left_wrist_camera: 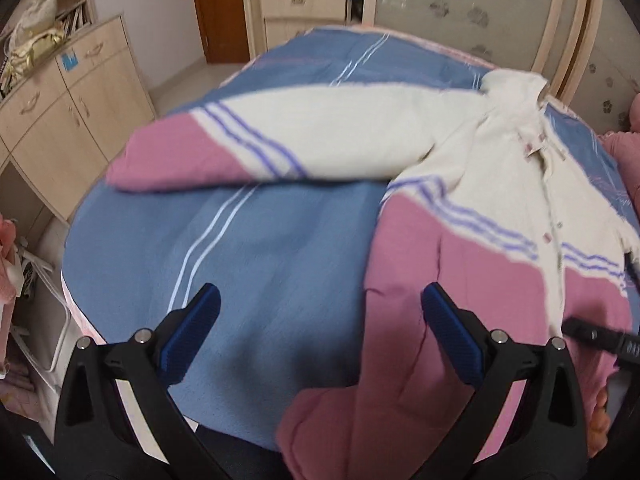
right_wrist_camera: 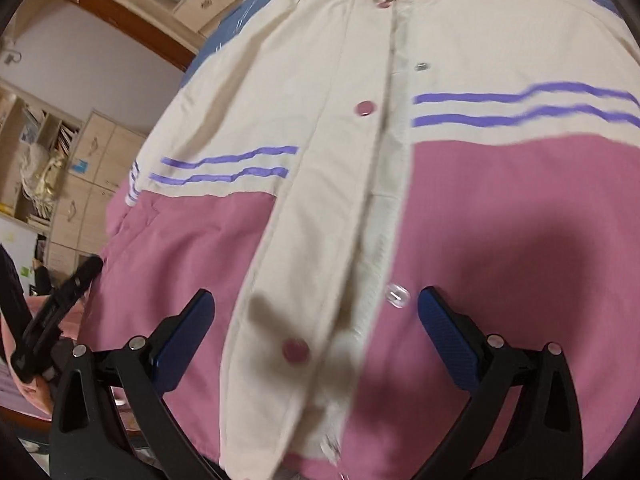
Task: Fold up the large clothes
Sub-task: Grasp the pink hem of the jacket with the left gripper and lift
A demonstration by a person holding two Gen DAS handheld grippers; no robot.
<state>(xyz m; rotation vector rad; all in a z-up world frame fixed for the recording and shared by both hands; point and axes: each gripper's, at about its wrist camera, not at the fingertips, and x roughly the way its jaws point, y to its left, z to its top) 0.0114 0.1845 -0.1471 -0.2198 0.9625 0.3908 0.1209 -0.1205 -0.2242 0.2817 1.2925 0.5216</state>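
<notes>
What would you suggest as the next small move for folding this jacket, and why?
Probably bring the left gripper to the outstretched sleeve and fold it across the jacket: both grippers are open, holding nothing, and that sleeve lies spread over the blue bedcover.

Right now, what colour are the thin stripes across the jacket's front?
Purple stripes, in pairs between cream and pink on the jacket; clearest in the right wrist view.

Both tools match: the left gripper [left_wrist_camera: 320,320] shows glossy black plastic arms with triangular cut-outs, each hinged on two round silver rivets. Its fingers [left_wrist_camera: 192,336] carry deep blue pads with a fine ribbed texture. The right gripper [right_wrist_camera: 316,320] wears the same black frame, the same silver rivets, the same blue textured pads [right_wrist_camera: 452,340].
</notes>
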